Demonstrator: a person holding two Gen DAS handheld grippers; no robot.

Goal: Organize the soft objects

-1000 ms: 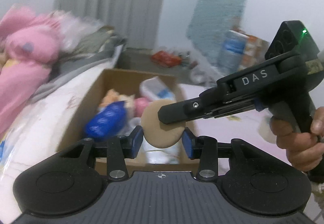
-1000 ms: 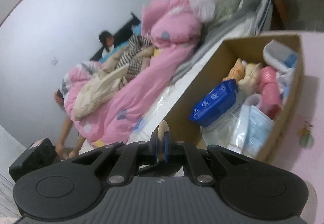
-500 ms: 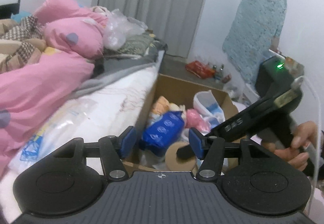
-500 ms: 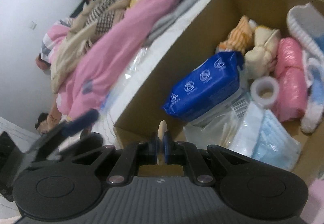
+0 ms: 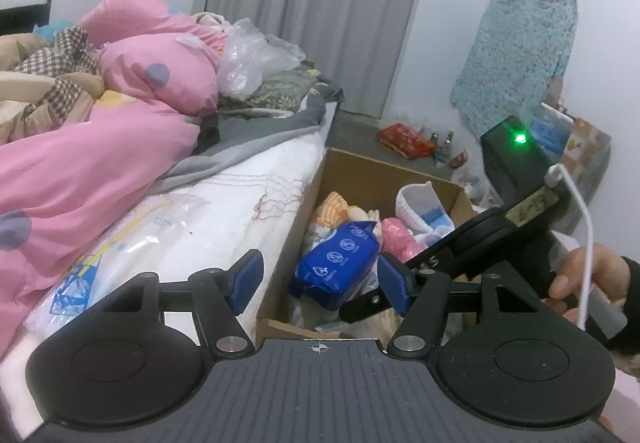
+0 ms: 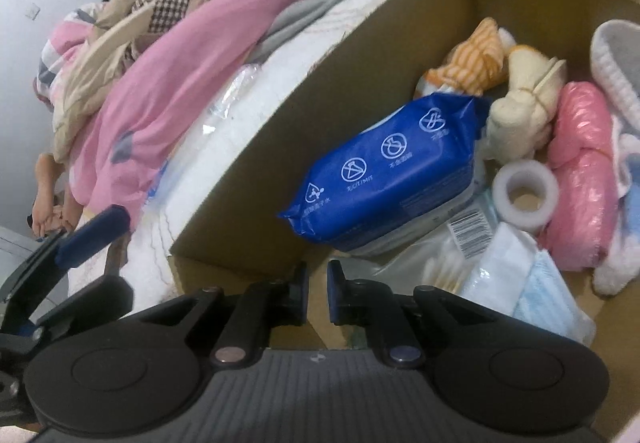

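1. My left gripper [image 5: 320,279] has its jaws spread wide with nothing between them; they have just been opening. It sits low in the left wrist frame, over the near edge of the cardboard box [image 6: 360,55].
2. My right gripper [image 6: 318,293] has its jaws parted a little, just opened, with only the box's near wall showing through the gap. I cannot see the tan round pad in either view.
3. The box fills the centre and right of the right wrist frame. Inside it a blue wipes pack [image 6: 392,167] lies tilted against the left wall, and a white tape roll [image 6: 524,195] sits just right of it.
4. Behind those lie an orange striped toy [image 6: 472,63], a cream plush [image 6: 524,111] and a pink plastic bundle [image 6: 580,171], all touching. At lower right lie pale blue masks [image 6: 536,299] in clear wrap.
5. In the left wrist frame, the right gripper's black body [image 5: 492,239] crosses the box from the right, held by a hand [image 5: 580,275].
6. The box stands against a white mattress [image 5: 224,211]. A pink quilt [image 5: 80,163] is heaped at left.
7. Grey curtains [image 5: 312,3] hang at top centre, and a patterned cloth [image 5: 520,59] hangs on the white wall at upper right.
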